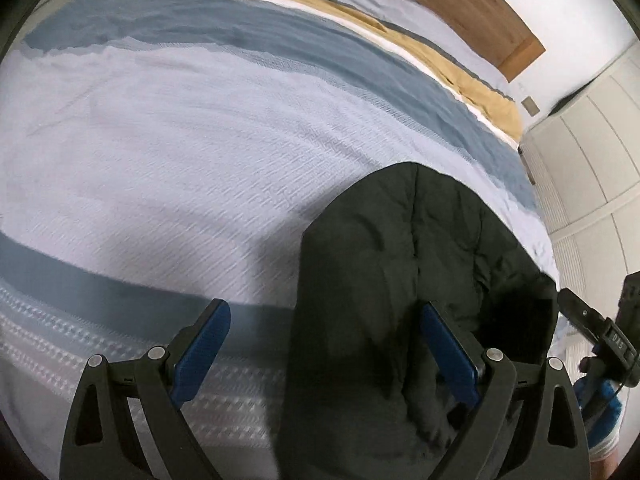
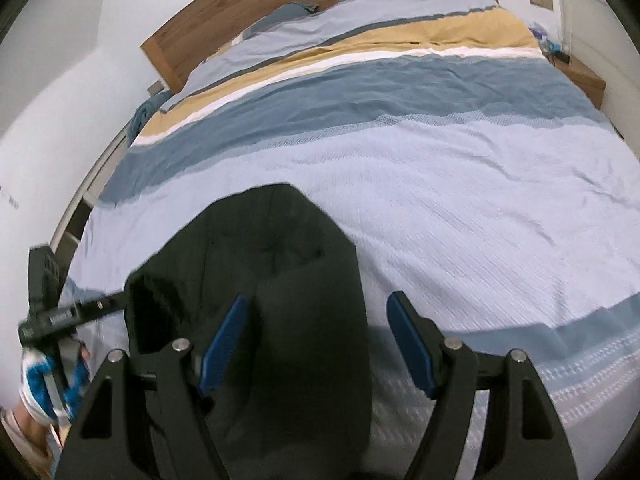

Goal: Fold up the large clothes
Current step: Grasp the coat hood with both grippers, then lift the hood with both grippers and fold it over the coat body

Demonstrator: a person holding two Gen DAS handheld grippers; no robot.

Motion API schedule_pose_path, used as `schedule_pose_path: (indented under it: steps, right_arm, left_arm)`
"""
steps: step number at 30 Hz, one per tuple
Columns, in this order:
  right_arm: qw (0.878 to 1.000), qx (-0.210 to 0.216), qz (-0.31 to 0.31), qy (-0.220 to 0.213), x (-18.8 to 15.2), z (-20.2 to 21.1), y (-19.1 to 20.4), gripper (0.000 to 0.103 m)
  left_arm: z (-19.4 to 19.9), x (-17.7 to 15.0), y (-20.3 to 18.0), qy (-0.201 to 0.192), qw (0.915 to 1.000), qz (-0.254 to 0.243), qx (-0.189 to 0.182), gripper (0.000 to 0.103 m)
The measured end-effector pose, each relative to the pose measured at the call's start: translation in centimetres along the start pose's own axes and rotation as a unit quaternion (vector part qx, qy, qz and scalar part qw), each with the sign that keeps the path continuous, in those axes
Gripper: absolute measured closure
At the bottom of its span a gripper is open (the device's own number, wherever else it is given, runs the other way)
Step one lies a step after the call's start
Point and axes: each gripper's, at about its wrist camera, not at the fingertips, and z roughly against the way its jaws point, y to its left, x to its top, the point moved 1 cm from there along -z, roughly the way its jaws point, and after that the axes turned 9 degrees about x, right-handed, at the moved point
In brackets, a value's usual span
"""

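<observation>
Your left tongs (image 1: 326, 350) and right tongs (image 2: 318, 344) gaped wide, empty, straddling the dark coat (image 2: 280, 280) heaped at the bed's (image 2: 480, 200) 6 o'clock edge for regripping.

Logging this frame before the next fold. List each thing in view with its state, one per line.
Left gripper: open, fingers either side of the jacket's edge, not clamped.
Right gripper: open, jacket between its fingers, not clamped.
Jacket: dark, bunched lengthwise into a narrow bundle on the bed.
Bedspread: spread flat, lightly wrinkled.
Pillow: at the headboard, partly under the bedspread.
</observation>
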Motion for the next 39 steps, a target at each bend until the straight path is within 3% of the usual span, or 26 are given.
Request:
schedule_pose_path:
  steps: [5,7,8,9,12,15,25,32,39]
  right_arm:
    - [0.999,-0.006,-0.035,0.017,1.5,-3.0,-1.3,0.031]
    - [0.998,0.0,-0.059,0.031,1.4,-4.1,-1.8,0.032]
    - [0.997,0.005,-0.065,0.036,1.3,-4.4,-2.0,0.035]
    - [0.997,0.007,-0.068,0.043,1.2,-4.7,-1.9,0.048]
    - [0.996,-0.001,-0.058,0.064,1.0,-5.1,-1.4,0.083]
    - [0.997,0.0,-0.042,0.072,1.0,-3.8,-0.3,0.09]
    - [0.997,0.009,-0.005,0.079,-2.3,4.8,3.2,0.091]
    - [0.997,0.059,0.007,0.039,-8.4,10.4,3.4,0.091]
    - [0.997,0.075,-0.021,0.023,-16.5,12.1,0.7,0.091]
  left_arm:
    - [-1.8,1.0,-0.3,0.009,0.9998,0.016,0.004,0.009]
    - [-2.5,1.1,-0.5,0.022,0.9994,0.028,0.0,0.021]
    - [-2.9,1.0,-0.7,0.033,0.999,0.029,0.0,0.038]
    - [-3.1,1.0,-0.8,0.041,0.9988,0.027,0.0,0.056]
    - [-2.9,0.7,-1.9,0.048,0.9986,0.005,0.021,0.084]
    - [-1.4,0.2,-2.5,0.04,0.9986,-0.008,0.032,0.089]
    - [8.0,-5.6,-2.3,-0.01,0.9992,-0.036,0.016,0.091]
    - [11.5,-13.7,0.7,-0.033,0.9979,-0.056,0.0,0.093]
    - [11.5,-20.4,3.5,-0.023,0.998,-0.059,0.006,0.094]
